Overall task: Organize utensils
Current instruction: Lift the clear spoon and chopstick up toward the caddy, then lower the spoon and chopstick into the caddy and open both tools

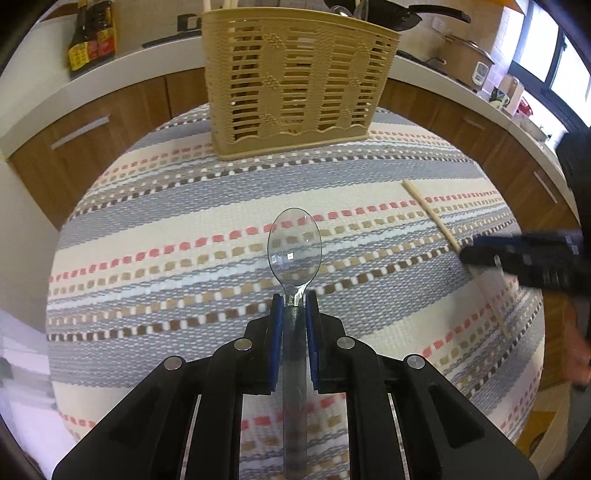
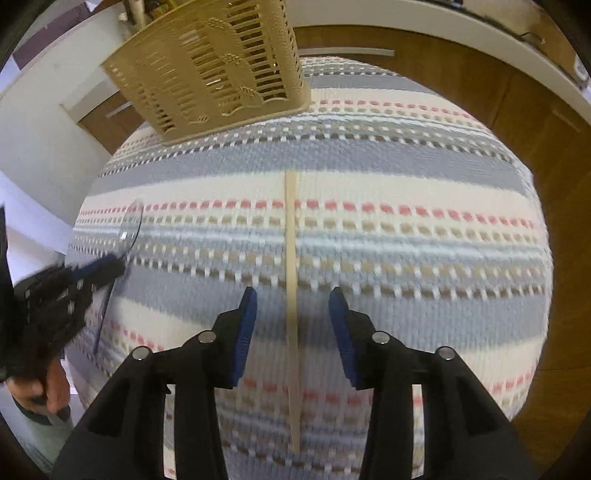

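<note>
My left gripper (image 1: 294, 299) is shut on the neck of a clear plastic spoon (image 1: 294, 245), bowl pointing forward, a little above the striped cloth (image 1: 166, 206). A tan slotted utensil basket (image 1: 299, 79) stands at the far edge of the cloth, straight ahead. My right gripper (image 2: 293, 295) is open, its blue pads either side of a wooden chopstick (image 2: 291, 236) that lies on the cloth (image 2: 424, 177). The basket also shows in the right wrist view (image 2: 210, 66), far left. The left gripper (image 2: 107, 267) with the spoon (image 2: 130, 225) shows there at the left.
A white counter (image 1: 110, 62) with wooden cabinets curves behind the table. On it stand sauce bottles (image 1: 90, 35), a black pan (image 1: 399, 14) and a rice cooker (image 1: 467, 59). The right gripper (image 1: 476, 254) shows blurred at the right of the left wrist view, over the chopstick (image 1: 430, 214).
</note>
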### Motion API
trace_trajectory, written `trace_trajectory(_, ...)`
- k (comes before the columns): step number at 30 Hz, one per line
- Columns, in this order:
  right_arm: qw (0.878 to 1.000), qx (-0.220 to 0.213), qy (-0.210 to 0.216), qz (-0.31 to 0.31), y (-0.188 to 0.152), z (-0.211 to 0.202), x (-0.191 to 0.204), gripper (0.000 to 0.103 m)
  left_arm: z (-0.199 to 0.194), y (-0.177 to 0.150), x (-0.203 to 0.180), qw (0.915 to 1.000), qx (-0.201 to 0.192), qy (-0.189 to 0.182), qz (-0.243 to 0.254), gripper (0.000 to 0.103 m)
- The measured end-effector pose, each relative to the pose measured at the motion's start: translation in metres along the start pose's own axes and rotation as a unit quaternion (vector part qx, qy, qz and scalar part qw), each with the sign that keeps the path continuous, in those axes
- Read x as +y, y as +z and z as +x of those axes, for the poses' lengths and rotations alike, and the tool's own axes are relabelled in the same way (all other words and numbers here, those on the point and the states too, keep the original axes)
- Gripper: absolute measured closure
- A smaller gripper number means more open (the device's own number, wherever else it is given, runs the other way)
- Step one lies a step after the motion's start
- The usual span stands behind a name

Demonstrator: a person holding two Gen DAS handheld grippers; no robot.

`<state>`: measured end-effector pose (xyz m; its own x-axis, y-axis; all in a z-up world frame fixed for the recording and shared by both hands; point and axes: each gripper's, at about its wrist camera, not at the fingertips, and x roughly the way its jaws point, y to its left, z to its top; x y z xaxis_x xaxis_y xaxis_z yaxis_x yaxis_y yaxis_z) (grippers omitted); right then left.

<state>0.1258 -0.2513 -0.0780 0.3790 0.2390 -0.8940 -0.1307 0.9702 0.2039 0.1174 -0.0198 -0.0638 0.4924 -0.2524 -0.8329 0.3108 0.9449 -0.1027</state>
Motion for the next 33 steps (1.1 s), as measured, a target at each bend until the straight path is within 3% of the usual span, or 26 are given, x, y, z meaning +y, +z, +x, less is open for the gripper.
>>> trace_trajectory(7, 0.998, 0.040, -0.030, -0.031, 0.032, 0.021, 0.016, 0.078, 0.005, 0.002, 0.003, 0.9990, 0.035, 0.000, 0.028, 0.092)
trace_trajectory(10, 0.997, 0.049, -0.045, -0.049, 0.038, 0.027, 0.025, 0.087, 0.006, 0.004, 0.000, 0.9978, 0.050, -0.017, 0.039, 0.076)
trace_trajectory(12, 0.995, 0.053, -0.056, -0.062, 0.039, 0.029, 0.030, 0.093, 0.008, 0.005, -0.002, 0.9970, 0.059, -0.020, 0.046, 0.073)
trace_trajectory(15, 0.994, 0.056, -0.058, -0.074, 0.040, 0.033, 0.036, 0.098, 0.010, 0.008, -0.006, 0.9957, 0.070, -0.009, 0.060, 0.076)
trace_trajectory(17, 0.994, 0.053, -0.055, -0.079, 0.038, 0.035, 0.040, 0.098, 0.012, 0.009, -0.009, 0.9949, 0.069, 0.021, 0.070, 0.093)
trace_trajectory(19, 0.994, 0.046, -0.042, -0.089, 0.031, 0.032, 0.041, 0.098, 0.011, 0.008, -0.009, 0.9954, 0.065, 0.017, 0.068, 0.093)
trace_trajectory(27, 0.992, -0.002, -0.002, -0.126, 0.011, -0.002, 0.051, 0.098, -0.022, 0.016, -0.003, 0.9994, -0.015, -0.010, 0.029, 0.093)
trace_trajectory(33, 0.988, -0.067, 0.032, -0.132, 0.021, -0.055, 0.057, 0.099, -0.077, 0.041, 0.000, 0.9935, -0.112, -0.015, 0.015, 0.093)
